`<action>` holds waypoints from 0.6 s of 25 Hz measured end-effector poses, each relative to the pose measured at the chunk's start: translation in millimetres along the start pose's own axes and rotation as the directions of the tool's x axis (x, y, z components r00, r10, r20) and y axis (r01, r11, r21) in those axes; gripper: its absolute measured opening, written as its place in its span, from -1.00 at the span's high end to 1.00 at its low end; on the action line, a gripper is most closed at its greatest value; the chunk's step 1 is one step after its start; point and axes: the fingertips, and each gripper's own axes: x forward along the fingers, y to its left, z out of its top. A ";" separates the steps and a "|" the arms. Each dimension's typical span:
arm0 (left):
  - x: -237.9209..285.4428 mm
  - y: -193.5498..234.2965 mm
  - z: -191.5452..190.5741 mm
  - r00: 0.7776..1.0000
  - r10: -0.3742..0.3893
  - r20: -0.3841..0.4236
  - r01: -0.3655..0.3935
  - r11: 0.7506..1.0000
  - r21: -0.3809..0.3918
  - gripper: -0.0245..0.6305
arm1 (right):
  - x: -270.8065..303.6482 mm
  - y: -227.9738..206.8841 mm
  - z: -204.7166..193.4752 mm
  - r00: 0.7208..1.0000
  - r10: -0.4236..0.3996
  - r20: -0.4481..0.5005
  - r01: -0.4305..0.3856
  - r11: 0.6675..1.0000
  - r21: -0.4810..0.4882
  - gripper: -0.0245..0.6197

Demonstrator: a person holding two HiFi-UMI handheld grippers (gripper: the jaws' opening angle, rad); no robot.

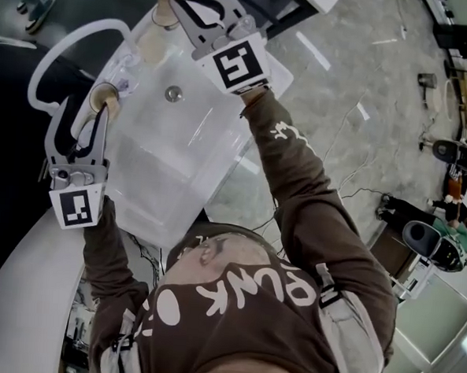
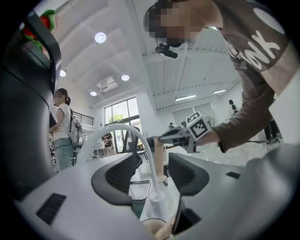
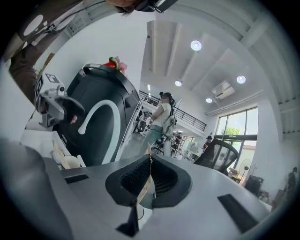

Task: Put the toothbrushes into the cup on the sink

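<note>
Toothbrush (image 3: 145, 185): a thin tan stick, pinched in the right hand-held gripper (image 1: 180, 5), up at the far end of the sink (image 1: 165, 146).
Cup (image 1: 105, 97): it sits on the sink edge by the foot of the white tap (image 2: 115, 127), right in front of the left hand-held gripper (image 1: 84, 121). Something tan pokes out of it, maybe another toothbrush.
Right hand-held gripper: clenched tight on the toothbrush. The stick runs up between its two black pads.
Left hand-held gripper: let go and wide, with nothing in it. The tap and the cup show through the gap.
Step in hand: it looks like the held toothbrush has to go over to the cup.
How to do it well: squeeze firmly so the thin stick does not slip or turn. Lift it straight up first, then bring it across above the sink, clear of the tap's curve. Line the low end up over the cup's mouth, go down straight, and let go only when the end is inside. The cup looks light, so a bump on its rim could tip it. The left hand-held gripper is near enough to steady it.
Right arm: stretched out long, away from the body, reaching over the sink.
Left arm: not as far out. Its hand-held gripper points forward at the cup, just beside it. It is hard to tell if they touch.
</note>
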 end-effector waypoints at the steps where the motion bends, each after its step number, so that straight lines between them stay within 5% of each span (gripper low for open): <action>1: -1.9 -0.5 2.8 1.000 -0.002 0.001 0.002 1.000 0.006 0.25 | 8.3 0.8 -8.5 1.000 0.006 -0.012 -0.006 1.000 -0.002 0.89; 9: -0.8 0.4 1.1 1.000 -0.016 -0.023 0.016 1.000 0.005 0.25 | 47.9 9.0 -90.0 0.990 0.034 -0.137 -0.021 0.995 0.096 0.89; 15: 3.0 0.7 -4.9 0.999 -0.020 -0.029 0.020 1.000 -0.001 0.25 | 50.8 -0.9 -98.0 0.995 0.005 -0.098 0.010 0.989 0.148 0.78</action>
